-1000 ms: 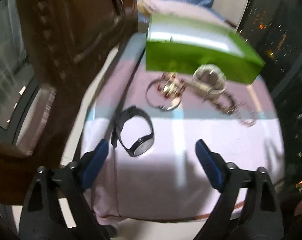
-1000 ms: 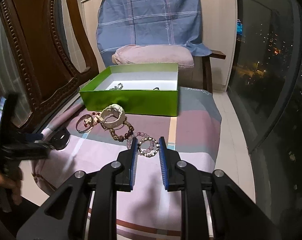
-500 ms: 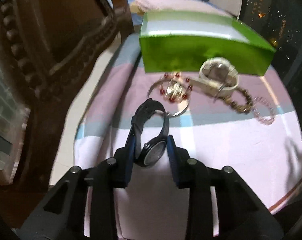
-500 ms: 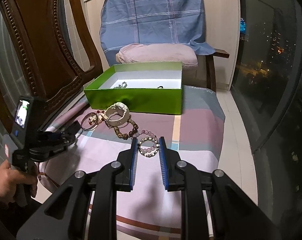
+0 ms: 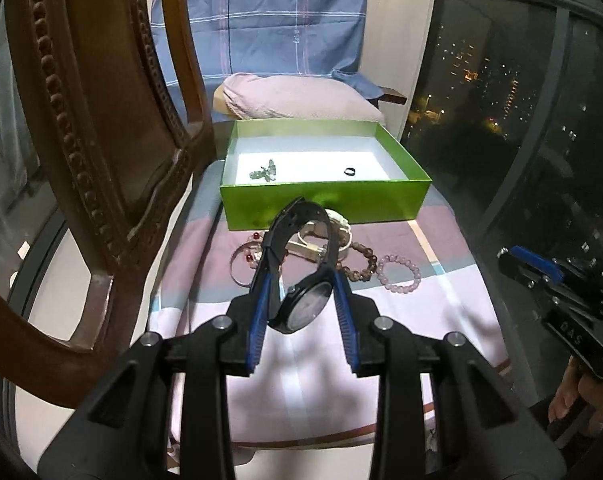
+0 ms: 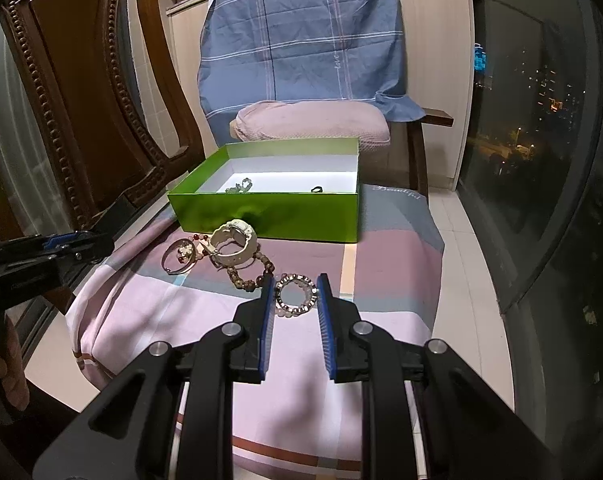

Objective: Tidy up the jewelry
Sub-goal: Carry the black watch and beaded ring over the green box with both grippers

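With the black watch (image 5: 301, 308) clamped in the left gripper (image 5: 303, 312), lifted near the green box (image 5: 325, 200), next comes carrying it over the rim; the right gripper (image 6: 294, 308) idles, jaws slightly apart around nothing.

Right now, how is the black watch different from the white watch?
The black watch is dark with a thin strap; the white watch is cream and looks chunkier. The black watch is held up off the cloth between the fingers of the left gripper; the white watch lies on the striped cloth among bracelets, in front of the green box, with no gripper on it. Both have their straps curled in a loop, and neither is in the box yet.
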